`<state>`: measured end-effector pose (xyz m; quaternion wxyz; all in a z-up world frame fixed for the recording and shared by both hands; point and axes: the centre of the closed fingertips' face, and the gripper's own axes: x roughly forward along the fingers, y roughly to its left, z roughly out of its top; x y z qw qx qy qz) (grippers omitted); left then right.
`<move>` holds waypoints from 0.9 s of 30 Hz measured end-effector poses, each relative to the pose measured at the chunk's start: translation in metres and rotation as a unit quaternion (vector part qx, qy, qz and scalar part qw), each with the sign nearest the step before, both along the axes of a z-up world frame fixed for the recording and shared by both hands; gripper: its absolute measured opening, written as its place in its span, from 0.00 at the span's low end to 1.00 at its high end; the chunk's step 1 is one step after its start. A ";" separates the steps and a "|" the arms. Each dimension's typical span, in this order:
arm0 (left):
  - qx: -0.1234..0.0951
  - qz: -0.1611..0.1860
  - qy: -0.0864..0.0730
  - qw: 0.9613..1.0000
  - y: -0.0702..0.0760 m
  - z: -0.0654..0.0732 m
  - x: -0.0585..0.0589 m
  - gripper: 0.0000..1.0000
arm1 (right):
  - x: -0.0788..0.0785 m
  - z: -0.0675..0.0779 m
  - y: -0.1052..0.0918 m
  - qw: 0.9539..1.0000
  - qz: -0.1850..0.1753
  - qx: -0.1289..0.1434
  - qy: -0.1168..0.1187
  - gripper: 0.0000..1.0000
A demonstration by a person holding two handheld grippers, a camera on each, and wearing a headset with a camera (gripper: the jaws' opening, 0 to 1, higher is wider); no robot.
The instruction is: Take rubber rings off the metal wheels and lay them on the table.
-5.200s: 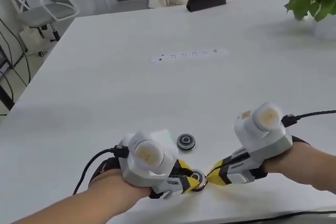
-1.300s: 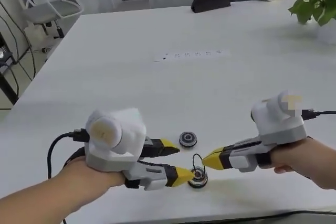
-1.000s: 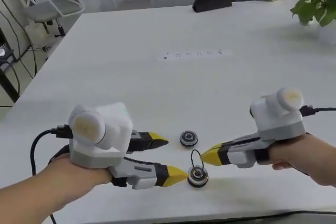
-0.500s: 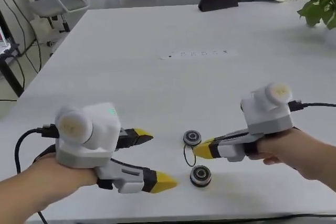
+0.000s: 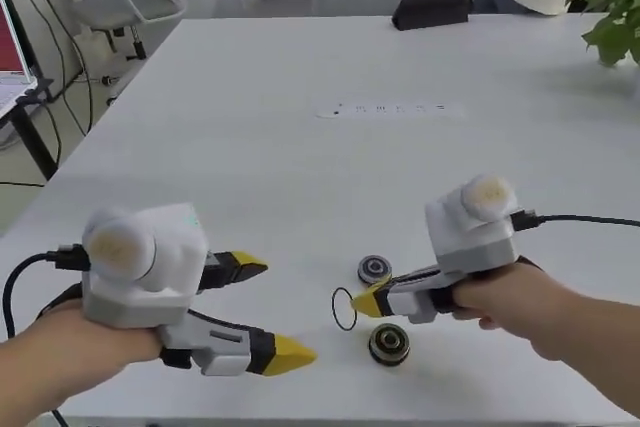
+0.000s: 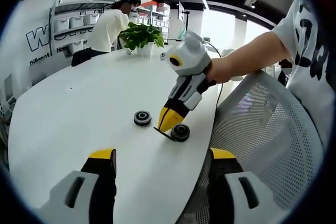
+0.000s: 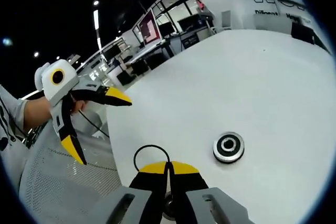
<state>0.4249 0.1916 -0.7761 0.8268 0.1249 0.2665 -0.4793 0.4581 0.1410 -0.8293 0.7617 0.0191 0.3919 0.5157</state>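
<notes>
Right tool (image 5: 366, 299) is clenched on the rubber ring (image 7: 151, 146), pinching just one spot of it, so the loop hangs off the tips at their 9 o'clock, a bit above the table (image 5: 300, 147). The near wheel (image 5: 389, 343) sits at 5 o'clock from the ring. The far wheel (image 5: 375, 268) is at 1 o'clock and prob still has its rubber on. Left tool (image 5: 268, 312) is released, jaws wide apart, nothing in them, parked way out at 9 o'clock.

Step in hand looks like the put-down, imo. He should bring the ring low over bare table, somewhere at 9 o'clock of both wheels. Best to let the loop touch and go flat before opening up, bc a thin ring dropped from height can bounce or roll. Open slowly in case the rubber sticks to a tip.

Vs approx 1 sec ago: the ring was right by the near wheel w/ the left tool's lower tip close beside that wheel. Now the ring's well clear and the left tool has pulled away. Wheels haven't rly moved, the camera has.
</notes>
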 end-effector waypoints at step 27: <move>0.006 0.002 0.002 1.000 0.000 -0.001 0.003 0.67 | -0.005 0.005 0.006 0.999 0.019 0.000 -0.030 0.13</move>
